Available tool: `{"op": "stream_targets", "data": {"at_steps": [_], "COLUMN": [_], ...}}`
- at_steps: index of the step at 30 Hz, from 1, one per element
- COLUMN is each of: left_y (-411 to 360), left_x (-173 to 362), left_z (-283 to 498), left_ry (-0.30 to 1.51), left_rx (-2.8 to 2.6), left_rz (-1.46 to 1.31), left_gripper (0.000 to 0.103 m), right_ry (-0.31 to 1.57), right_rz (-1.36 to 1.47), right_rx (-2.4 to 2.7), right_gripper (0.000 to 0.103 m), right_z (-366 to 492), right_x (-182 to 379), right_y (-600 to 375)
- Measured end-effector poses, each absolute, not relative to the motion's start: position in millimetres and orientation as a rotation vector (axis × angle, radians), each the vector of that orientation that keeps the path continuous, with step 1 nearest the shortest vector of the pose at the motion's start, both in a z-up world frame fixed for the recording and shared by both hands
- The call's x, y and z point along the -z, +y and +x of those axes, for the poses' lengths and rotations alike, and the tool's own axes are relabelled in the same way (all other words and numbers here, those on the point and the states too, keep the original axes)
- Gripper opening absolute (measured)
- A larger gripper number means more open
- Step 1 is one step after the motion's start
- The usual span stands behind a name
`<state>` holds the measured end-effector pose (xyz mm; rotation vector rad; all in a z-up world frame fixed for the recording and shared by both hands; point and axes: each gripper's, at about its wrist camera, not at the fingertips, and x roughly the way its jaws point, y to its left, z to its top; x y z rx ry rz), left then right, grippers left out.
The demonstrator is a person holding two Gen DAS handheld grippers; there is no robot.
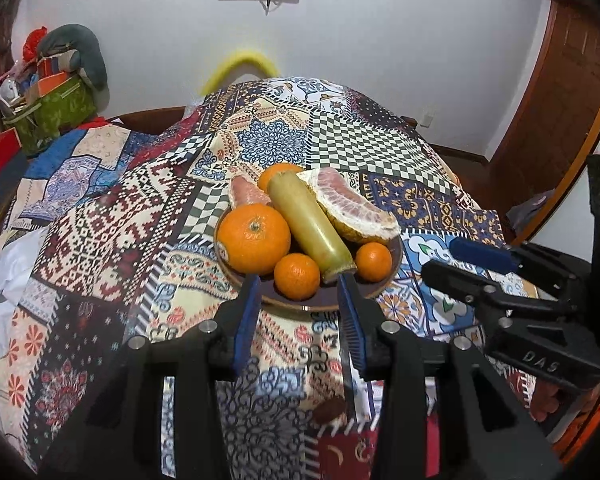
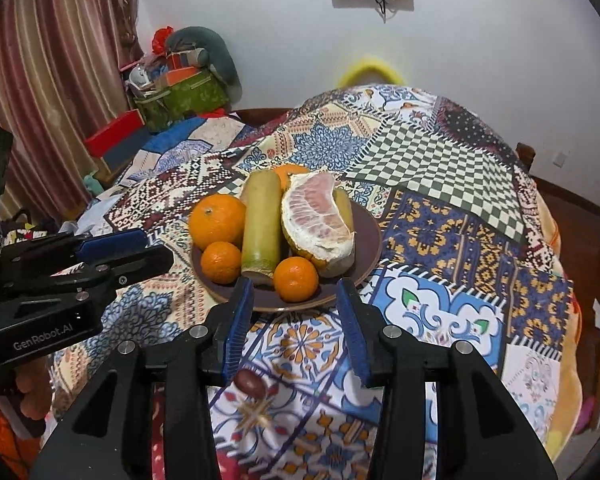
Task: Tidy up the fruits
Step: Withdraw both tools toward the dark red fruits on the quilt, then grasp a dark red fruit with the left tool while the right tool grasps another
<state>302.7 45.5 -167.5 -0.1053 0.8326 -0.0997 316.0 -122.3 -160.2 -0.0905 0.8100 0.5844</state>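
A brown plate (image 1: 292, 305) (image 2: 366, 236) on the patchwork cloth holds a large orange (image 1: 254, 238) (image 2: 217, 221), two small oranges (image 1: 297, 276) (image 1: 374, 256), a yellow-green cane piece (image 1: 308, 224) (image 2: 261, 224) and peeled pomelo wedges (image 1: 352, 208) (image 2: 320, 216). My left gripper (image 1: 298, 284) hovers just before the plate's near rim, jaws apart with nothing between them. Beside it, my right gripper (image 2: 295, 286) stands the same way, open and holding nothing. Each shows in the other's view: the right gripper (image 1: 440, 258) at the right, the left gripper (image 2: 158, 246) at the left. A small brown date-like fruit (image 1: 330, 410) (image 2: 251, 384) lies on the cloth under the fingers.
The round table (image 2: 440, 160) is draped in patterned cloth. A green bag of clutter (image 1: 56, 112) and red boxes sit at the back left. A striped curtain (image 2: 52, 80) hangs left, a wooden door frame (image 1: 560, 120) stands right. A hand in an orange sleeve (image 2: 28, 396) holds the left gripper.
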Motion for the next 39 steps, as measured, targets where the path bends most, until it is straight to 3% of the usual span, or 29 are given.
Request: {"op": "stream_targets", "data": {"at_steps": [30,39], "left_y": [15,17], "left_x": [239,243], "left_z": [260,261], "left_ry": [1.042,1.017], "left_rx": [0.152,0.135], "left_rz": [-0.122,-0.091], "left_gripper": [0.039,0.024], "right_ry": [0.924,0.936], "right_rz": [-0.129,-0.142], "right_rx": [-0.568,-0.595], "right_gripper": [0.045,0.045], "right_z": [258,266], "right_x": [201,210], "right_y": [-139,-126]}}
